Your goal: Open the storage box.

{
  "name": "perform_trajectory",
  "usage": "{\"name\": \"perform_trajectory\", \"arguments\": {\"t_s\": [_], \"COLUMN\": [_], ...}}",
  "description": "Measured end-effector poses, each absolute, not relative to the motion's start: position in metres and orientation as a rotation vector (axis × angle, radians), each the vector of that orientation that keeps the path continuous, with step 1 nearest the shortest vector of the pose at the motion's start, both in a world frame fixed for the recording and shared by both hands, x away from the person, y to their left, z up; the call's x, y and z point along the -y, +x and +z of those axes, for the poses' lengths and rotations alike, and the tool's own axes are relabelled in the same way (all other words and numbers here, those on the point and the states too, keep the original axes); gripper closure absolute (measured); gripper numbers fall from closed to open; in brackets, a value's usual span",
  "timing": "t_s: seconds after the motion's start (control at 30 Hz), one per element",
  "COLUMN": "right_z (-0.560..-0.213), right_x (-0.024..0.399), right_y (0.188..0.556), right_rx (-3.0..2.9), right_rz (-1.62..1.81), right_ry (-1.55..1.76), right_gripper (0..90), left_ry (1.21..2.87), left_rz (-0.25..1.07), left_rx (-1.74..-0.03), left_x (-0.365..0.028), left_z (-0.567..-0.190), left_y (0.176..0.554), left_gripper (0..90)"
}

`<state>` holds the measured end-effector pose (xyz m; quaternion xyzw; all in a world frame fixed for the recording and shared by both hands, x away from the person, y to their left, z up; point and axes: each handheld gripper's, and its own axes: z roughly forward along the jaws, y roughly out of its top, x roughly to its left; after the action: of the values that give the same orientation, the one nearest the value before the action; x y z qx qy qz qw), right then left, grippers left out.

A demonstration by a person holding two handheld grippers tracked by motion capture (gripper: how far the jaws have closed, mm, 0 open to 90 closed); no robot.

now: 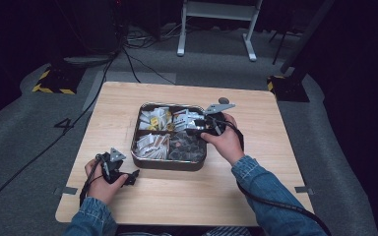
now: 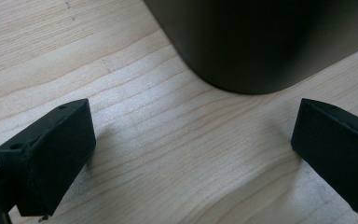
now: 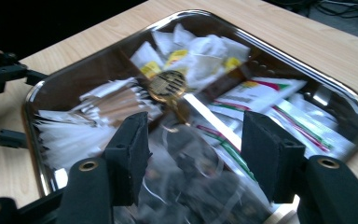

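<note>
Tray [image 3: 349, 100] lies directly beneath right tongs [image 3: 193, 140].

Left gripper [image 1: 134, 174]: lying low near the person, fingers [image 2: 51, 154] spreading wide, gripping nothing. Right gripper [image 1: 193, 129]: hovering farther forward, fingers [image 3: 130, 149] standing half apart, holding nothing.

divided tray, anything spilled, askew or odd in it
Nothing stands out. The divided tray sits flat on the table, and its sachets, tea bags and dark pods stay inside their compartments. Nothing lies spilled on the wood around it.
</note>
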<state>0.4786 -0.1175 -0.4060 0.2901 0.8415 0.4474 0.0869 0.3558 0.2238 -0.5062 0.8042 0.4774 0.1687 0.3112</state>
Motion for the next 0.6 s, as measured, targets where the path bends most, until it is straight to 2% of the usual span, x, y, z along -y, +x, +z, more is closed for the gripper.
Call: {"name": "perform_trajectory", "arguments": {"t_s": [0.6], "right_z": [-0.420], "right_x": [0.060], "right_y": [0.500], "right_rx": [-2.586], "right_rz": [1.255], "right_ry": [0.802], "right_gripper": [45.5], "left_ry": [2.127], "left_rz": [0.447], "left_rx": [-1.250], "left_x": [-0.221], "left_z": [-0.506], "left_y": [0.354], "left_gripper": [0.4]}}
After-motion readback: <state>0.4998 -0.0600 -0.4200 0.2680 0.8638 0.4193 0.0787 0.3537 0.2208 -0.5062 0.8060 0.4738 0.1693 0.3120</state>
